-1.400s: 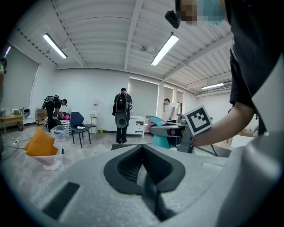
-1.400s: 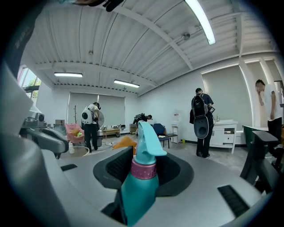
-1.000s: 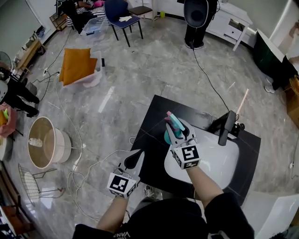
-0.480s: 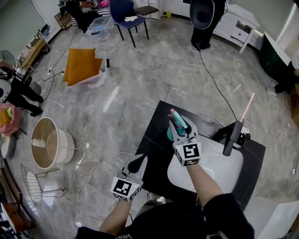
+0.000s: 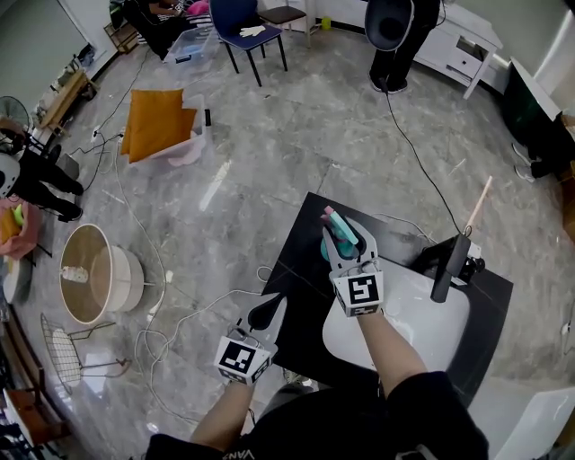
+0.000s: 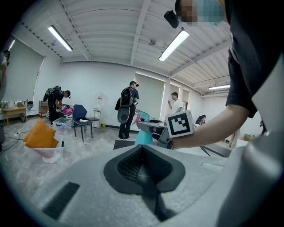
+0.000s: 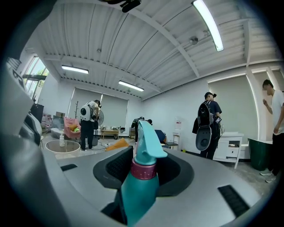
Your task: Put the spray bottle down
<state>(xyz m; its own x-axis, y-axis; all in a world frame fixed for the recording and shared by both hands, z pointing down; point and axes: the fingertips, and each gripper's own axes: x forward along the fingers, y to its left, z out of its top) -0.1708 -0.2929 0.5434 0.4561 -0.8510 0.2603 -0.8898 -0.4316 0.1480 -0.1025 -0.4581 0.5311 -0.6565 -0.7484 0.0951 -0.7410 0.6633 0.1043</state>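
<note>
Over the black counter (image 5: 296,269), the right gripper (image 5: 346,241) is clenched on the teal spray bottle (image 7: 138,177). Its dark pads press the bottle's body from both sides below the pink collar, and the trigger head stands upright above the jaws. The left gripper (image 5: 266,311) has its jaws closed together with nothing between them. It hangs off the counter's near left edge and takes no part in the job.

Around the held bottle, the white basin (image 5: 422,323) lies just to the right, and the black faucet (image 5: 446,268) stands at the basin's far side. Beyond the counter is grey marble floor, with an orange cushion (image 5: 154,124) and a blue chair (image 5: 238,22) well away.

As for progress, the putting-down looks not yet finished: the bottle is upright and in place over bare counter beside the basin, but it is firmly gripped. From the head view I cannot tell whether its base already touches the surface. What seems left is to settle it on the counter, open the jaws and draw the gripper clear without tipping it.
</note>
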